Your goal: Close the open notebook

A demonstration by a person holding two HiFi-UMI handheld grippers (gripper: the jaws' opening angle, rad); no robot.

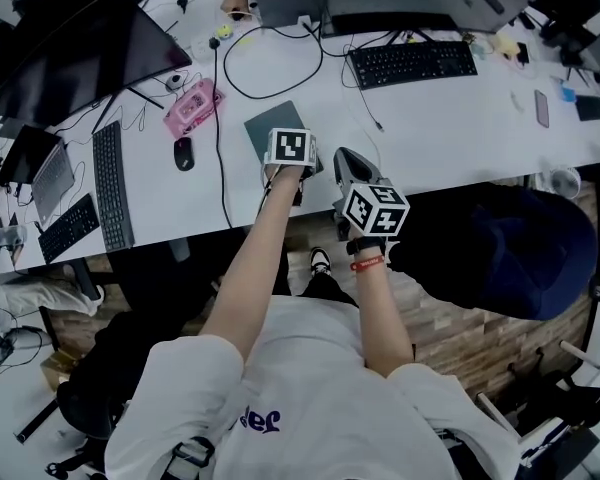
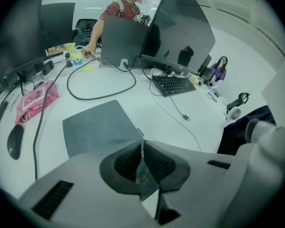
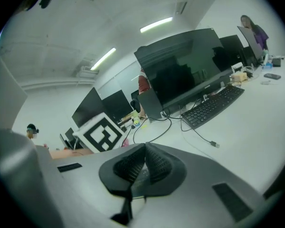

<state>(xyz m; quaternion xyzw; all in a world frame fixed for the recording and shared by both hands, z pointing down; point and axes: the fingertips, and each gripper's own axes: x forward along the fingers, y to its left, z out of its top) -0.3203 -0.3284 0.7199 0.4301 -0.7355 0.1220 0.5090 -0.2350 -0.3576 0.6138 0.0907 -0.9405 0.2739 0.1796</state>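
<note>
left gripper view shows left tool (image 2: 142, 145) pinching the notebook (image 2: 97, 127) edge on the surface (image 2: 111, 82); right tool (image 3: 145, 151) is pressed together.

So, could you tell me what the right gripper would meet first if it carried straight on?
Most likely the bare white desk just beyond the right gripper, short of the keyboard; depth is unclear.

Head view: I look steeply down from overhead; the white desk (image 1: 450, 128) fills the upper half of the frame. Left gripper view rides close above the desk, facing the keyboard (image 2: 173, 85). Right gripper view aims flatter and shares that keyboard.
</note>
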